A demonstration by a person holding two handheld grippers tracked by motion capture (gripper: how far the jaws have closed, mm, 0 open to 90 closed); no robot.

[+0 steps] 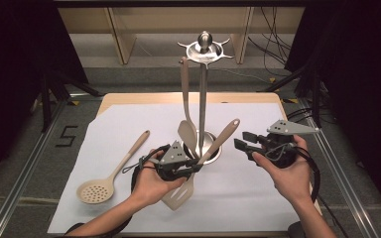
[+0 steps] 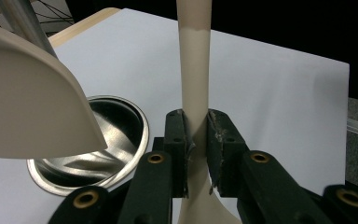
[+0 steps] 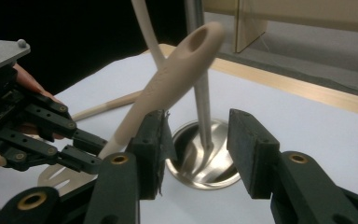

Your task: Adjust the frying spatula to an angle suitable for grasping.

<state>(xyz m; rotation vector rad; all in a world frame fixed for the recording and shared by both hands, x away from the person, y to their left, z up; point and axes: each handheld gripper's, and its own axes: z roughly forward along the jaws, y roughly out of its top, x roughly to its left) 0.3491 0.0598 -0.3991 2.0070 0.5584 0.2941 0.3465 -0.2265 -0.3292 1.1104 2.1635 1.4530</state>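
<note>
While left gripper (image 1: 194, 166) clamps spatula (image 1: 217, 143), right gripper (image 1: 242, 141) hovers open.

Slotted turner (image 1: 182, 192): beige all over, handle paler toward the top in the left gripper view. Skimmer spoon (image 1: 110, 171) on the sheet: same beige, bowl dotted with small round holes. Hanging spoon (image 1: 187, 130): beige, matching. Utensil stand (image 1: 203, 94): polished silver steel, round base mirror-bright with dark reflections. Left gripper (image 1: 194, 165) and right gripper (image 1: 243, 140): black jaws, brass-coloured rivets, grey plates on top. Sheet (image 1: 278, 198) over the table was plain white; table edge (image 1: 129, 97) showed light wood. Floor was grey, surroundings black.
</note>
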